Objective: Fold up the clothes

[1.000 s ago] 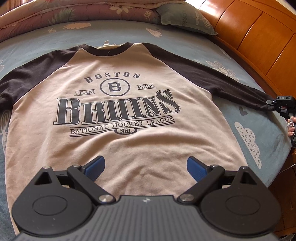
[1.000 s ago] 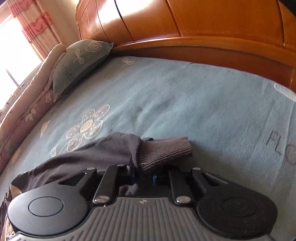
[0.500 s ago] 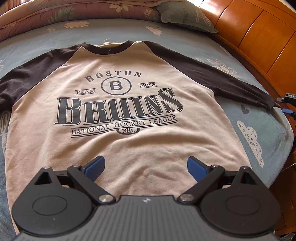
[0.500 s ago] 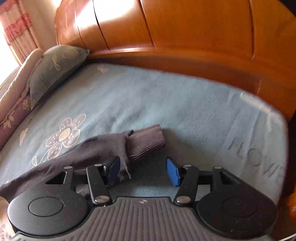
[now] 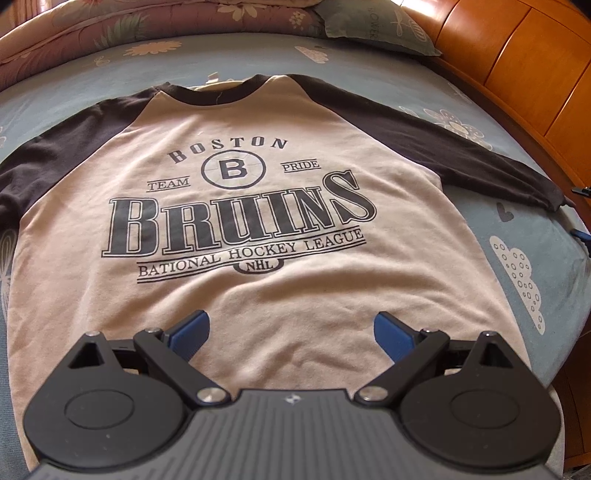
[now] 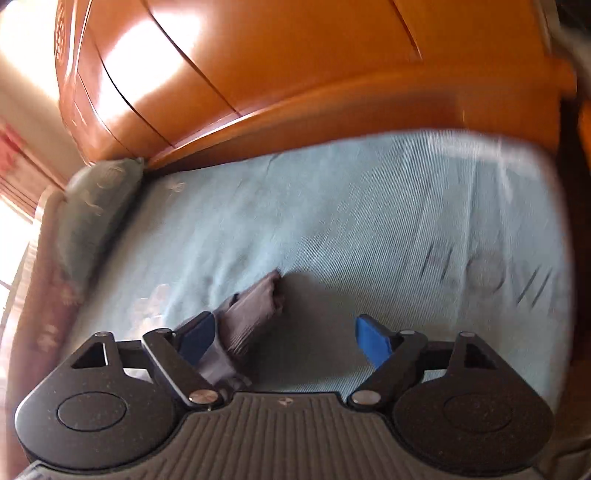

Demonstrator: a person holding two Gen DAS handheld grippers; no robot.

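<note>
The shirt (image 5: pixel 258 236) reads "BOSTON", a circled "B", "TEAM", "PRIDE", "BRUINS", "BATIONAL HOCKEY LEAGUE" and "NHL", the pillow (image 5: pixel 380 26) shows "OWER", and the bedsheet (image 6: pixel 369 229) bears blurred letters like "FLOW".

Bed (image 5: pixel 535 251) has a pale blue sheet, white flower and cloud prints, grey lettering near the foot corner. Grey-green pillow (image 5: pixel 376 26) sits at the head, touching the orange wooden bed frame (image 5: pixel 517 66). Pink floral quilt (image 5: pixel 147 26) bunched along the far edge.
</note>
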